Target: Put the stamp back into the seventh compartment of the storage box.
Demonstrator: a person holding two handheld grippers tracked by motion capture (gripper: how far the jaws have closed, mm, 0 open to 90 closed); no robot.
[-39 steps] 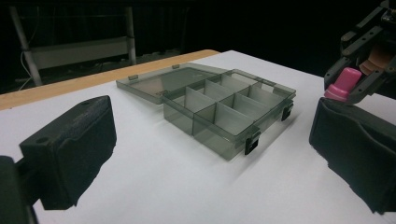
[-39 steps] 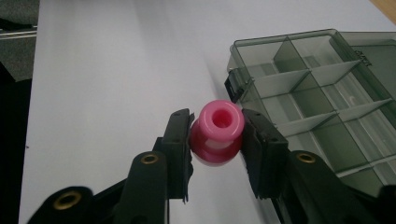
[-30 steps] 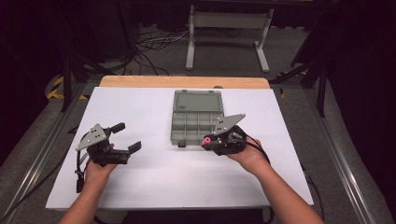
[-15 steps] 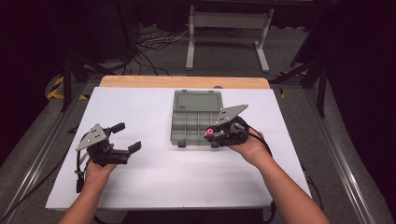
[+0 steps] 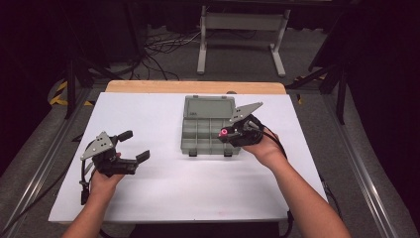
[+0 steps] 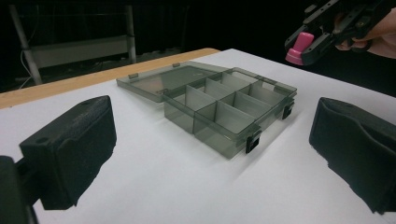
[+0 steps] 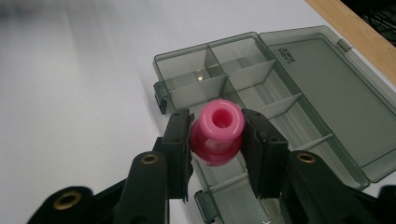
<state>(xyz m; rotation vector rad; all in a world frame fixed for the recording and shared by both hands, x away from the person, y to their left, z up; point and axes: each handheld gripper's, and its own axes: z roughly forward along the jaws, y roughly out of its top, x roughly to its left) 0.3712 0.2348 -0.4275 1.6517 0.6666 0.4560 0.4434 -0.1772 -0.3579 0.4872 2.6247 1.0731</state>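
Since the earlier high-view pictures, the right gripper [image 5: 227,135] with its pink piece [image 5: 224,133] has been carried from the near right corner of the organizer box [image 5: 208,130] up and over the box's right-hand column; the left gripper [image 5: 136,146] is seen in the same place as before.

From the high view, the box lies at about 10 o'clock from the right hand [image 5: 265,148], long axis running left to right across the white table [image 5: 163,183], its lid [image 5: 209,107] folded flat toward 12 o'clock. The right gripper is by far the nearer; the left one is held well apart at 9 o'clock of the box, jaws spread with nothing between them.

From the left gripper view, both black pads [image 6: 74,149] are seen wide apart over bare table, and the open compartments are seen empty. The pink piece [image 6: 299,48] is held above the box's far right corner, clear of its rim.

From the right gripper view, the pink piece [image 7: 217,131] is clamped from both sides by the pads [image 7: 180,140], hollow end facing the camera. Compartments lie directly beneath it and onward toward 12 o'clock, so the coming move is judged to be a short descent into one of them.
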